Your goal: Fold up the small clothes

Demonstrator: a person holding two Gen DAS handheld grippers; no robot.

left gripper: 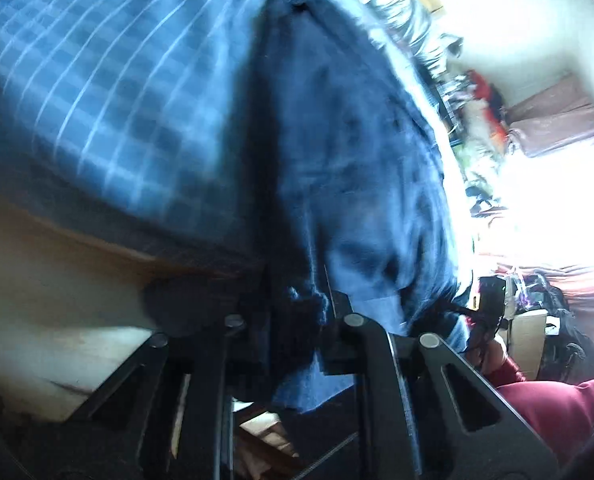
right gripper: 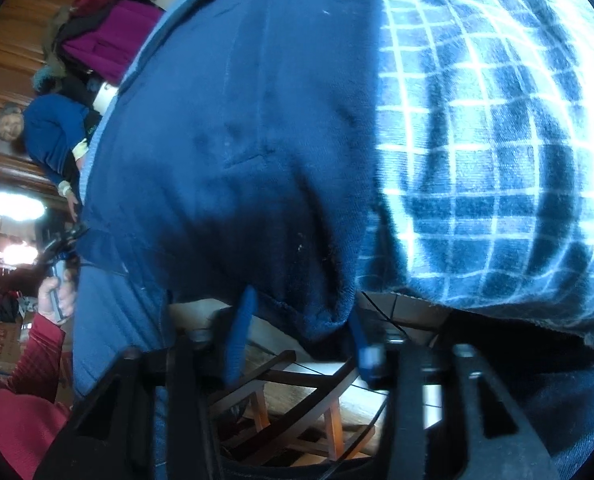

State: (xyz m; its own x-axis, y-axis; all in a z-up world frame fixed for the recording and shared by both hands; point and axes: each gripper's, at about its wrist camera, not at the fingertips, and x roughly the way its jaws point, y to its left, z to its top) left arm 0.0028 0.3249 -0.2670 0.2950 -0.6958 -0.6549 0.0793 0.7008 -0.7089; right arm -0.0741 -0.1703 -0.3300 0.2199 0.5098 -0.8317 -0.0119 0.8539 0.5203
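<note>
A dark blue garment (left gripper: 337, 152) was seen lying on a checked blue cloth (left gripper: 97, 92), near the cloth's edge and close in front of both cameras. In the right wrist view the same garment (right gripper: 233, 140) filled the middle, with the checked cloth (right gripper: 497, 120) beside it.

The left gripper (left gripper: 305, 312) was closed down on a bunched fold of the garment's hem, fabric being pinched between its jaws. The right gripper (right gripper: 301, 340) was only partly closed; the hem hung down between its blue pads (right gripper: 371, 354), but whether the cloth was actually pressed could not be told through the blur.

The garment was judged soft, light and limp, with a slightly fleecy nap: it would be expected to sag and crease wherever unsupported, and not to slip much. It would best be taken at the hem or at two corners, held apart, so that the fold could be kept straight.

Much was hidden. The garment's full outline and kind, sleeves or legs, could not be made out, as both views were blurred and cropped by the fisheye edge. The surface under the checked cloth was covered. A red sleeve (right gripper: 21, 400) was partly cut off, and the background was overexposed in the left view.
</note>
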